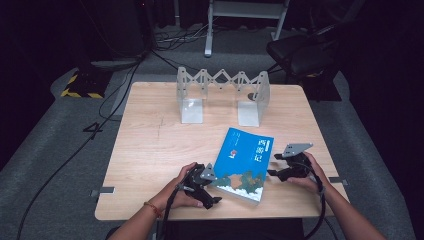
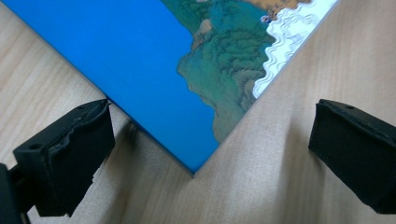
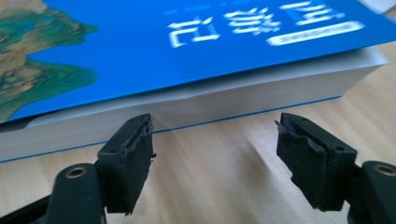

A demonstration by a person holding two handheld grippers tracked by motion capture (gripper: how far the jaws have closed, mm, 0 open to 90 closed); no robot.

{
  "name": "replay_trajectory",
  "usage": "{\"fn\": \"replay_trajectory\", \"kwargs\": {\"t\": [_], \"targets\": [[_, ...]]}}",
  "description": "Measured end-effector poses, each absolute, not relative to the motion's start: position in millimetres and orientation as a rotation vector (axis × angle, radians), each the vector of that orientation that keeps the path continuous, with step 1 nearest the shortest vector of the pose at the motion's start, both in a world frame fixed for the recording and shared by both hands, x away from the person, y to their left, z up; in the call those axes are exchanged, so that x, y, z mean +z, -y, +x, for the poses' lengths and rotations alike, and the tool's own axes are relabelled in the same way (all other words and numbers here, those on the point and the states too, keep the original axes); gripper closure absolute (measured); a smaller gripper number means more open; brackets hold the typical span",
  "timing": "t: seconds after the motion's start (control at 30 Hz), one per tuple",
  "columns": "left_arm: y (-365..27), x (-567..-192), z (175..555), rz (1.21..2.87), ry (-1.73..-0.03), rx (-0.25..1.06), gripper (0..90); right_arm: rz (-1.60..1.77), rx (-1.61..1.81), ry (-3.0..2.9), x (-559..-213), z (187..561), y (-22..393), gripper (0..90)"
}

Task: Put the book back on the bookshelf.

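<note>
A thick blue paperback book (image 1: pixel 244 162) with white characters and a landscape picture lies flat on the wooden table (image 1: pixel 150 145), near the front edge. My left gripper (image 1: pixel 214 187) sits at the book's near left corner. In the left gripper view that corner (image 2: pixel 187 140) points in between the wide-apart jaws of the left gripper (image 2: pixel 210 149), and neither pad touches it. My right gripper (image 1: pixel 274 164) is at the book's right side. In the right gripper view its jaws (image 3: pixel 215 149) stand open, low over the table, facing the white page edge (image 3: pixel 196 105).
An extendable metal book rack (image 1: pixel 222 95) with two upright ends stands at the back middle of the table. Bare wood lies to the left of the book. A dark chair (image 1: pixel 300 55) and cables lie on the floor behind the table.
</note>
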State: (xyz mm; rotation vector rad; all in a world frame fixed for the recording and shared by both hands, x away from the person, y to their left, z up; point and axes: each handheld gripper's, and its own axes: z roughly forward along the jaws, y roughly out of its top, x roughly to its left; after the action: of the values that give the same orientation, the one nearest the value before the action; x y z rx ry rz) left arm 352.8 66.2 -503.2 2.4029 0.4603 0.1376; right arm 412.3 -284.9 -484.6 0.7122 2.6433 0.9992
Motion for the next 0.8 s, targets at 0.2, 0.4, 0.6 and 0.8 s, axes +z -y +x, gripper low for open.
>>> {"fn": "replay_trajectory", "kwargs": {"t": [0.2, 0.4, 0.6, 0.8], "targets": [[-66.5, -503.7, 352.9, 2.376, -0.495, 0.157, 3.9, 0.685, 0.970, -2.682, -490.0, 406.7, 280.5, 27.8], [-65.5, -504.7, 353.8, 2.365, -0.509, 0.169, 3.1, 0.666, 0.989, -2.673, -489.0, 404.7, 280.3, 28.1], [-63.6, -504.8, 360.0, 2.363, -0.516, 0.175, 2.4, 0.655, 1.021, -2.680, -490.3, 405.9, 281.9, 30.6], [-63.6, -504.9, 360.0, 2.362, -0.517, 0.175, 2.4, 0.609, 0.976, -2.708, -489.8, 401.1, 276.9, 30.1]]}}
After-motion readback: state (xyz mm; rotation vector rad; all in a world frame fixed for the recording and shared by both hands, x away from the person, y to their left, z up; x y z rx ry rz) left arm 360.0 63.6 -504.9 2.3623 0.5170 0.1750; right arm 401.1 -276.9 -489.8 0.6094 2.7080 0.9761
